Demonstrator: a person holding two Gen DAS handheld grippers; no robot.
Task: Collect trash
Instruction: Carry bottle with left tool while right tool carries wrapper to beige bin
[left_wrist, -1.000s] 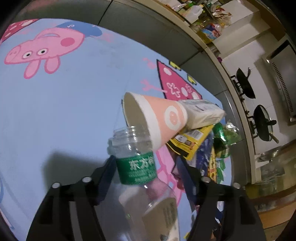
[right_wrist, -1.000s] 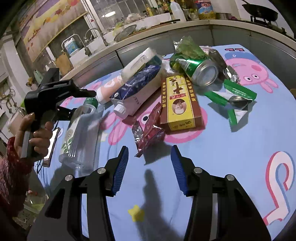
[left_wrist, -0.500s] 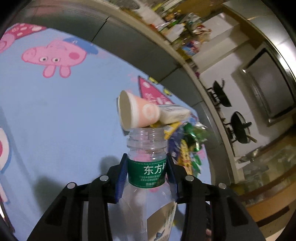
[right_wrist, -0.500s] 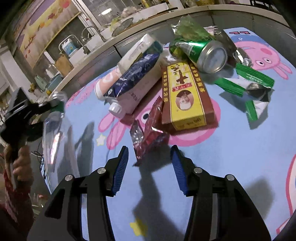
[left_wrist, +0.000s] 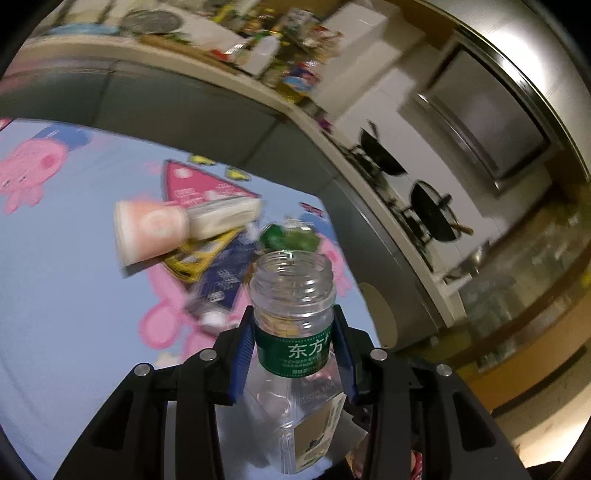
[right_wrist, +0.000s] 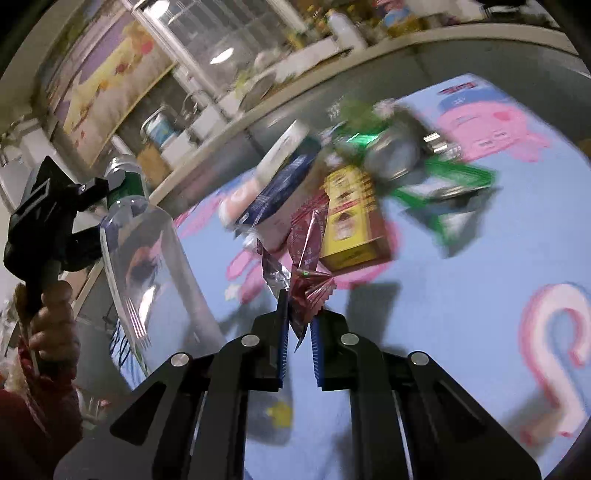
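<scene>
Risk 1: the red wrapper (right_wrist: 308, 258) may slip free. The right tool (right_wrist: 298, 345) pinches only the lower crumpled edge of this thin foil, and most of the wrapper stands clear above the fingertips. A fast swing could pull it out.

Risk 2: the clear bottle (left_wrist: 295, 332) may pivot or drop. The left tool (left_wrist: 293, 356) grips it at the green label band just below the open neck, so the long body hangs unsupported behind the grip. The plastic is smooth and the bottle has no cap; any residue inside could spill if it tips.

Risk 3: both views are motion-blurred, which suggests rapid movement. In the right wrist view the bottle is raised near the wrapper, so the two loads could collide.

Tool state: the left tool is clamped on the bottle, with both blue pads against the label. The right tool is nearly together, closed on the wrapper.

Remaining trash: the pink cup (left_wrist: 147, 232), yellow box (right_wrist: 351, 218), green can (right_wrist: 384, 155) and other packets lie piled on the cartoon-print table (right_wrist: 498, 258). No bin is visible.
</scene>
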